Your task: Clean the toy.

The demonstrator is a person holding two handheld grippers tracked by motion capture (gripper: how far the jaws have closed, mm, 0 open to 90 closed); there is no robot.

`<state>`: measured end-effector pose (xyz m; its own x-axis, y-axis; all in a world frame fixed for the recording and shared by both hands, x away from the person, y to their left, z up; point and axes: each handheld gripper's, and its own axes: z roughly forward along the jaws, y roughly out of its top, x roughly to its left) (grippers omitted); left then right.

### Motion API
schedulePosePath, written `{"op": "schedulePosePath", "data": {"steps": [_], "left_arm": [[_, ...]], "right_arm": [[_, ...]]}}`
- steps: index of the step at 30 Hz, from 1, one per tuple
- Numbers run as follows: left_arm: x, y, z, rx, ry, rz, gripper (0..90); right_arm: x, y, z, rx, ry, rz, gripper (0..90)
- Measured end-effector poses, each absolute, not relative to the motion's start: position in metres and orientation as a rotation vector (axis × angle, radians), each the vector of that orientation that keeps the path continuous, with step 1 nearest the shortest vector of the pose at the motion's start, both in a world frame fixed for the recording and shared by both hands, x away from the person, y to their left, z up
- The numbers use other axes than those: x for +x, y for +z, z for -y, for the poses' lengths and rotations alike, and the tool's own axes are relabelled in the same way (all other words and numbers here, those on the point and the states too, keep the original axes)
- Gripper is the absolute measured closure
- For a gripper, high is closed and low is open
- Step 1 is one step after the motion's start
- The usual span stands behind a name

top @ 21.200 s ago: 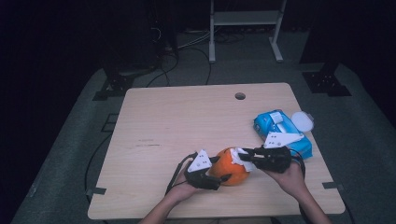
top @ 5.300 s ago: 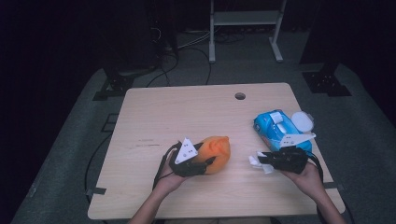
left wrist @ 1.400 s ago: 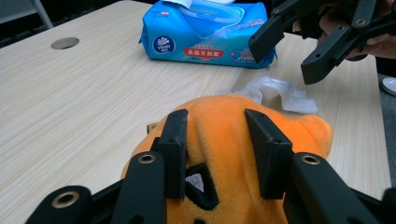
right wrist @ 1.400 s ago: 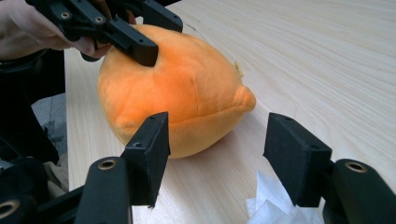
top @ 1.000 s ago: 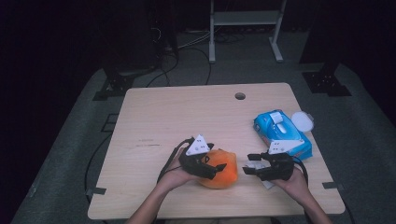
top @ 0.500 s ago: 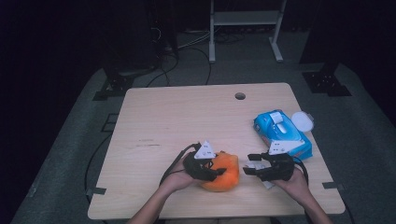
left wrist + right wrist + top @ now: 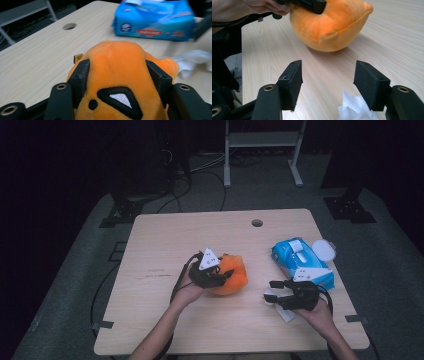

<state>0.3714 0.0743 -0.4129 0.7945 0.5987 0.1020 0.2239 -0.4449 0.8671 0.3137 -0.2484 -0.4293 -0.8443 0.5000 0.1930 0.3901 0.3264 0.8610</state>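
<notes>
An orange plush toy lies on the wooden table, left of middle. My left gripper is shut on it. In the left gripper view both pads press into the toy's sides, above a black-and-white patch. To the right, my right gripper points left at the toy and stands open. In the right gripper view nothing is between the jaws of that gripper. A crumpled white wipe lies on the table just under them, and the toy sits a little ahead.
A blue pack of wipes lies at the right, just behind my right hand, with a round white lid beside it. A cable hole is in the table near its far edge.
My left gripper has closed on the orange toy and moved it a short way toward the far side of the table. My right gripper has stayed where it was.
</notes>
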Motion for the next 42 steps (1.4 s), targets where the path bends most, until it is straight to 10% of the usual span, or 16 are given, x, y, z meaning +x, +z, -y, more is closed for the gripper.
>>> {"op": "schedulePosePath", "data": {"steps": [15, 42], "left_arm": [[0.366, -0.411, -0.085, 2.03, 0.427, -0.662, 15.6], [0.343, -0.399, -0.127, 1.976, 0.378, -0.706, 11.4]], "right_arm": [[0.314, -0.428, 0.252, 0.865, 1.499, -2.437, 34.8], [0.315, -0.43, 0.258, 0.894, 1.461, -2.423, 32.5]]}}
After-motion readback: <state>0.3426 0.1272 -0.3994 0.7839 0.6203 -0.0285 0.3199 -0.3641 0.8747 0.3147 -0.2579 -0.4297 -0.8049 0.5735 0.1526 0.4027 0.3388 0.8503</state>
